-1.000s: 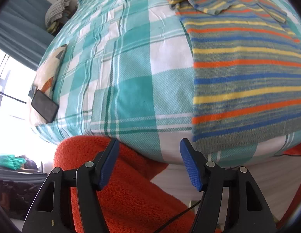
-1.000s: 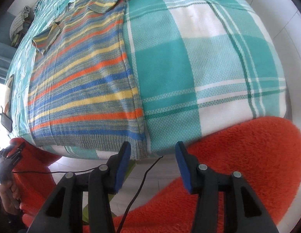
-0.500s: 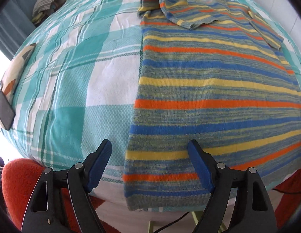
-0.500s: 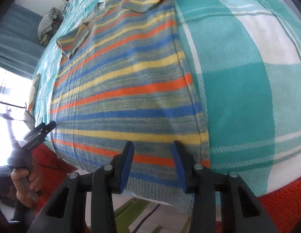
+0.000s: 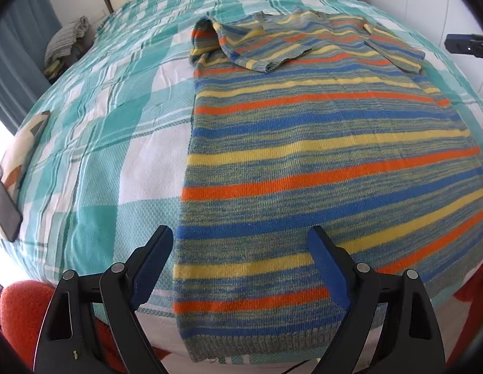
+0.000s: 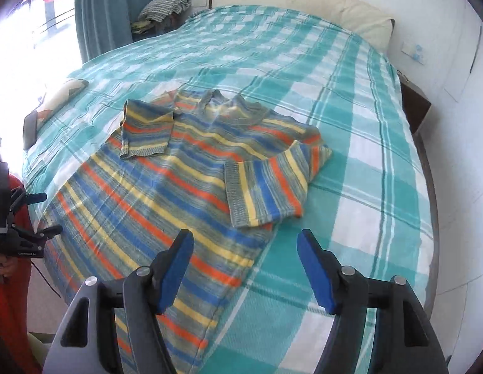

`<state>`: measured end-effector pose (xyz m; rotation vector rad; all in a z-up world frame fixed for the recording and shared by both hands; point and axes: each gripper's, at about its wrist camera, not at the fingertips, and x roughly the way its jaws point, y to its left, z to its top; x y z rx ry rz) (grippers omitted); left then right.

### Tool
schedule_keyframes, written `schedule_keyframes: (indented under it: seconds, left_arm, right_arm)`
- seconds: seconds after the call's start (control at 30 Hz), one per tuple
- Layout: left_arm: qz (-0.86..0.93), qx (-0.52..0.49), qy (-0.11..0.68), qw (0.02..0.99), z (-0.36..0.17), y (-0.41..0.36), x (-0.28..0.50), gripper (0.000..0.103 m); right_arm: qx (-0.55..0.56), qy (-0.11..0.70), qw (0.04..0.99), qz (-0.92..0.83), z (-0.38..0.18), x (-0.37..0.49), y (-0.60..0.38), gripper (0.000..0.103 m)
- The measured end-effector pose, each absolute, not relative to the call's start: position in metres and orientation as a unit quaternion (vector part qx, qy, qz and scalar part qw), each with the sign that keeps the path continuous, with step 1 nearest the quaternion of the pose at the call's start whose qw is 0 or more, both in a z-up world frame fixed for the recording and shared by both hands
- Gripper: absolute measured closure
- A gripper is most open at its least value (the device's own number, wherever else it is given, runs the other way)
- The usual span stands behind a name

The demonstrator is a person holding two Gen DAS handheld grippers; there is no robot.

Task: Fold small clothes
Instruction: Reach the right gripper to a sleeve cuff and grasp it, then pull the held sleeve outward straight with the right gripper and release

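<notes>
A striped knit sweater [image 5: 319, 143], blue, yellow, orange and grey, lies flat on the bed with both short sleeves folded inward over the chest; it also shows in the right wrist view [image 6: 185, 180]. My left gripper [image 5: 241, 249] is open and empty, hovering over the sweater's lower left part near the hem. My right gripper [image 6: 246, 258] is open and empty, above the sweater's right side edge just below the folded right sleeve [image 6: 266, 190]. The left gripper also shows at the left edge of the right wrist view [image 6: 39, 212].
The bed has a teal and white checked cover [image 6: 350, 124]. A dark phone [image 5: 6, 212] and a patterned cushion [image 5: 26, 143] lie near the bed's left edge. A pile of clothes [image 6: 165, 6] sits by the curtain. A headboard pillow [image 6: 303, 3] lies at the far end.
Both grippers rose from below the bed's foot to above the sweater. The right gripper's jaws opened wider and its view swung up to show the whole bed.
</notes>
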<state>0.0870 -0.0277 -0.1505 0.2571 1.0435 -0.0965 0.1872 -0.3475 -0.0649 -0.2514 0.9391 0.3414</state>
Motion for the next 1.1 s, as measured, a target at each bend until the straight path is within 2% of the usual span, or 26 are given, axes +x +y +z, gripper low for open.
schedule_keyframes:
  seconds: [0.2,0.27,0.3,0.33,0.53,0.63,0.9,1.0,1.03,1.1]
  left_arm:
    - [-0.043,0.115,0.501,0.857,-0.152,-0.023,0.091,0.013]
    - [-0.042,0.107,0.505,0.855,-0.154,-0.020,0.092,0.013]
    - [-0.040,0.104,0.506,0.855,-0.153,-0.018,0.093,0.013]
    - [-0.040,0.102,0.507,0.855,-0.153,-0.017,0.093,0.013]
    - [-0.044,0.087,0.513,0.853,-0.154,-0.016,0.095,0.013]
    - [-0.045,0.084,0.514,0.853,-0.155,-0.017,0.096,0.013]
    - [-0.042,0.094,0.511,0.853,-0.156,-0.019,0.091,0.013]
    - [-0.042,0.094,0.511,0.853,-0.157,-0.020,0.091,0.013]
    - [-0.042,0.094,0.512,0.853,-0.157,-0.020,0.091,0.013]
    - [-0.041,0.095,0.513,0.852,-0.158,-0.020,0.092,0.013]
  right_arm:
    - [-0.168,0.463,0.858,0.146,-0.153,0.244,-0.305,0.036]
    - [-0.126,0.486,0.854,0.135,-0.168,0.259,-0.317,0.065]
    - [-0.081,0.490,0.858,0.132,-0.166,0.264,-0.330,0.089]
    - [-0.036,0.490,0.863,0.121,-0.159,0.267,-0.347,0.097]
    - [0.187,0.414,0.890,0.030,-0.090,0.238,-0.490,0.097]
    - [0.260,0.394,0.881,-0.028,-0.077,0.218,-0.561,0.097]
    - [0.373,0.409,0.828,-0.090,-0.135,0.192,-0.631,0.096]
    - [0.433,0.390,0.809,-0.082,-0.153,0.180,-0.638,0.085]
    - [0.451,0.383,0.803,-0.076,-0.159,0.177,-0.639,0.075]
    - [0.470,0.368,0.800,-0.063,-0.163,0.176,-0.639,0.068]
